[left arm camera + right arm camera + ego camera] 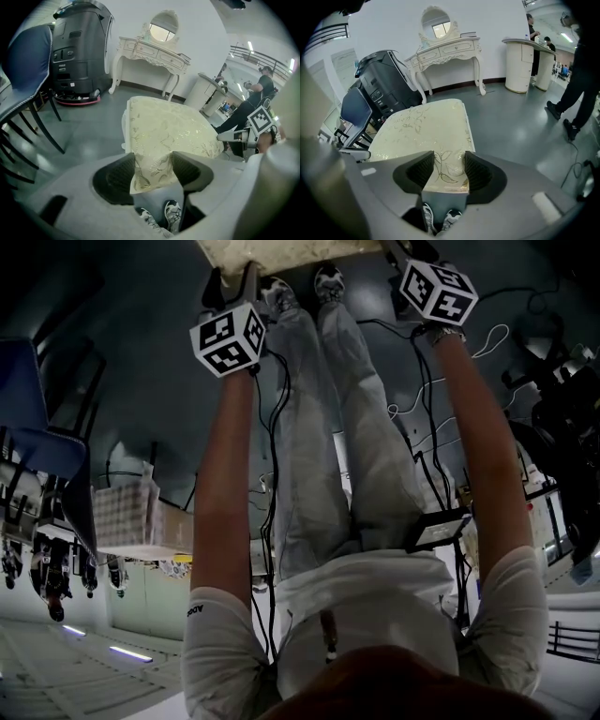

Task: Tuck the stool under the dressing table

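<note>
Though seemingly aside, machine (77, 51) beside table (150, 52)

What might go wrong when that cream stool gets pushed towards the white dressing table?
1. The left gripper and right gripper straddle only the near edge of the stool, on its soft cushion, jaws apart; a shallow grip might slip or tip it.
2. Cables trail by the person's feet and might snag.
3. A black machine stands close beside the dressing table; an off-line push might hit either.
</note>
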